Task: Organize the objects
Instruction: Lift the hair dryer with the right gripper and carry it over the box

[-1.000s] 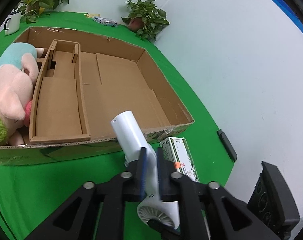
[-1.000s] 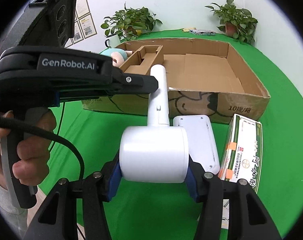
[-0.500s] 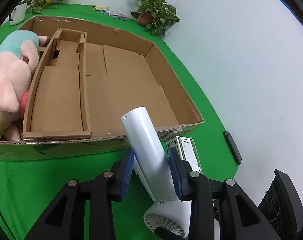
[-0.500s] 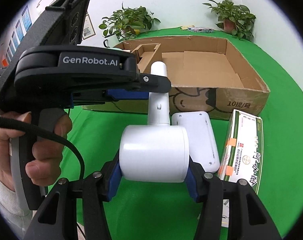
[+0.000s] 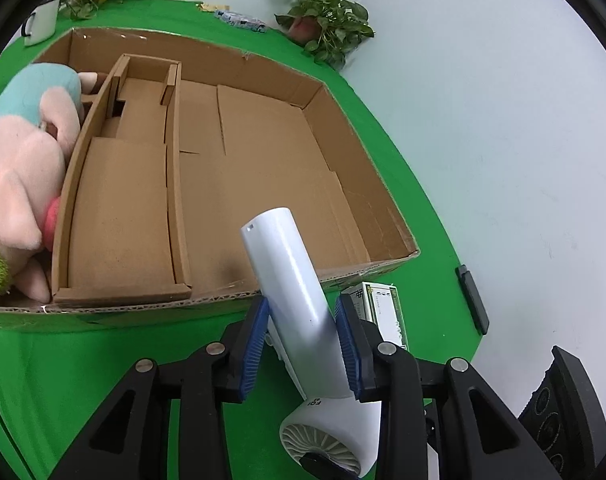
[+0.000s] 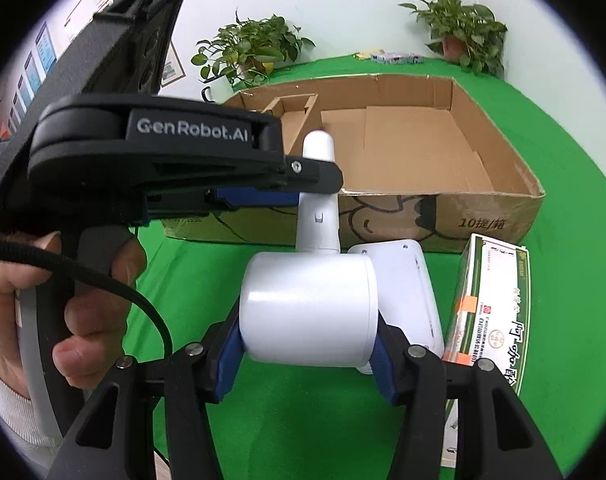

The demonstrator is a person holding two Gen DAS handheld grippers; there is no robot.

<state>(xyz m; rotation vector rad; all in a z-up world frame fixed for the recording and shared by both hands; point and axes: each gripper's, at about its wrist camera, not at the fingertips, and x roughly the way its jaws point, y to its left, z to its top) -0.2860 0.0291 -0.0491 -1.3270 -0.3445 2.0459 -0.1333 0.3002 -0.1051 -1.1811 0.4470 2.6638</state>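
Setting: green tabletop [image 6: 303,420] against a white wall, with potted plants [image 6: 255,52] along the back edge.
Dryer: white hair dryer [image 6: 309,312], raised above the tabletop just in front of the box; its barrel lies crosswise and its handle [image 5: 291,276] points up and away toward the box.
Right tool: right tool [image 6: 307,356] is clamped on the dryer's barrel, blue pads pressing both ends.
Left tool: left tool [image 5: 303,340] straddles the handle; the right pad sits against it, a thin gap shows at the left pad, so the handle is between the pads but not squeezed.
Hand: a hand [image 6: 43,308] with a pale cuff grips the left tool's grey handle; a black cable runs across it.
Box: open cardboard box [image 5: 367,200] just behind the dryer, its wide right compartment bare; a narrow cardboard insert [image 5: 119,208] stands in the left part.
Toy: pink and teal plush toy [image 5: 19,160] lies in the box, left of the insert and against it.
White case: white plastic case [image 6: 407,280] lies on the tabletop under and right of the dryer.
Carton: green and white carton [image 6: 491,312] lies right of the case, near the box's front corner.
Mug: white mug [image 5: 43,24] at the far left by a plant.
Black bar: small black bar [image 5: 473,304] at the tabletop's right edge.
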